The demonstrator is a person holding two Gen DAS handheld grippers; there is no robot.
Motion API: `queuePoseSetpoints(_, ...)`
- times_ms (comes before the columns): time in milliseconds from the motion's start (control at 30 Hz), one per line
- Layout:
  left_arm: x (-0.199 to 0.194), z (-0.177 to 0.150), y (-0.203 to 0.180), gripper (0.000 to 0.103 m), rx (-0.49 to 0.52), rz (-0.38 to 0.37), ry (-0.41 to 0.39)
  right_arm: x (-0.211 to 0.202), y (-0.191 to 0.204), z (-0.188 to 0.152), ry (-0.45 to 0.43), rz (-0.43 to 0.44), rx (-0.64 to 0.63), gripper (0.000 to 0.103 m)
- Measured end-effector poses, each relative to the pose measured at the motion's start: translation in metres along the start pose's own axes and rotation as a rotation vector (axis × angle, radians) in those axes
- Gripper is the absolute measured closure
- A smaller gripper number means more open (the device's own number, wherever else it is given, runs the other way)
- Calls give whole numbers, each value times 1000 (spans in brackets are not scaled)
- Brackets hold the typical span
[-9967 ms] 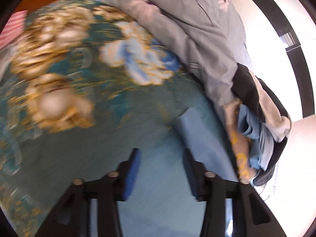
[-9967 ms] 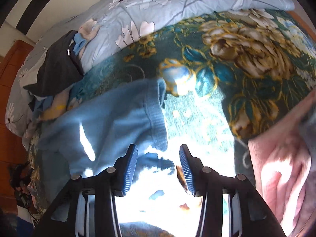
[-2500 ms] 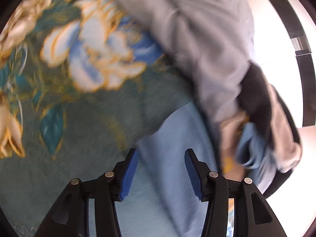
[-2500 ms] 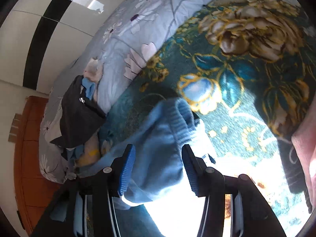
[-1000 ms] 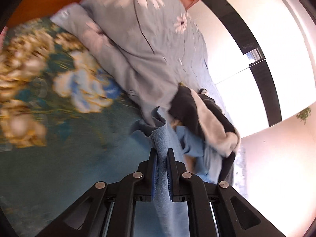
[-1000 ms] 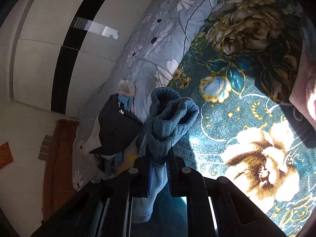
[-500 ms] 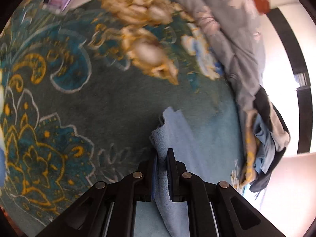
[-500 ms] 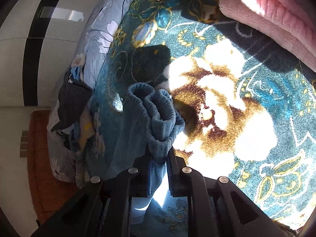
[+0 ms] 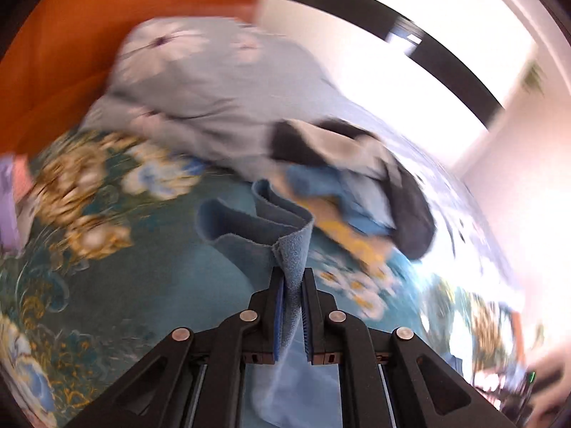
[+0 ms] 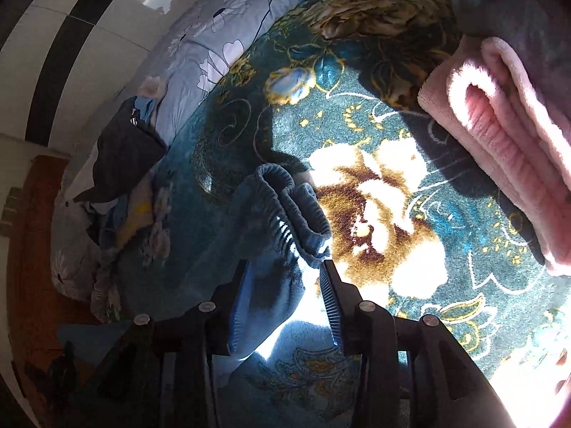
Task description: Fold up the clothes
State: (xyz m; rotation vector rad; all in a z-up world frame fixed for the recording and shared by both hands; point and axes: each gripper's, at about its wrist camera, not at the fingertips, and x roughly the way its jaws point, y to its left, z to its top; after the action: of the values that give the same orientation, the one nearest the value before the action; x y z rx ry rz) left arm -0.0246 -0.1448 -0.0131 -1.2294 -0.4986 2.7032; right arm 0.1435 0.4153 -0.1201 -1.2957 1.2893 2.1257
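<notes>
Blue garment [image 9: 292,249] pinched in left claw [image 9: 293,306], lying between spread right claw [image 10: 285,306].

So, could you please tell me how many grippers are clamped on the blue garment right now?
1: the left gripper pinches the blue garment's edge. The right gripper is open, with the garment's waistband lying between its fingers.

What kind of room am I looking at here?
Most likely a bedroom. The work happens on a bed spread with a teal floral blanket, a pale blue flowered duvet bunched along its far side, a pile of unfolded clothes and a wooden headboard behind.
</notes>
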Motion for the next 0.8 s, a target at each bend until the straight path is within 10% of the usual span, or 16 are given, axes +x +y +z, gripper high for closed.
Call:
queuePoseSetpoints(467, 116, -161, -148, 92, 353, 10, 432, 23, 20, -19, 100, 47, -100, 59)
queuePoseSetpoints(800, 96, -159, -132, 59, 207, -155, 534, 51, 78, -40, 203, 172, -248, 58)
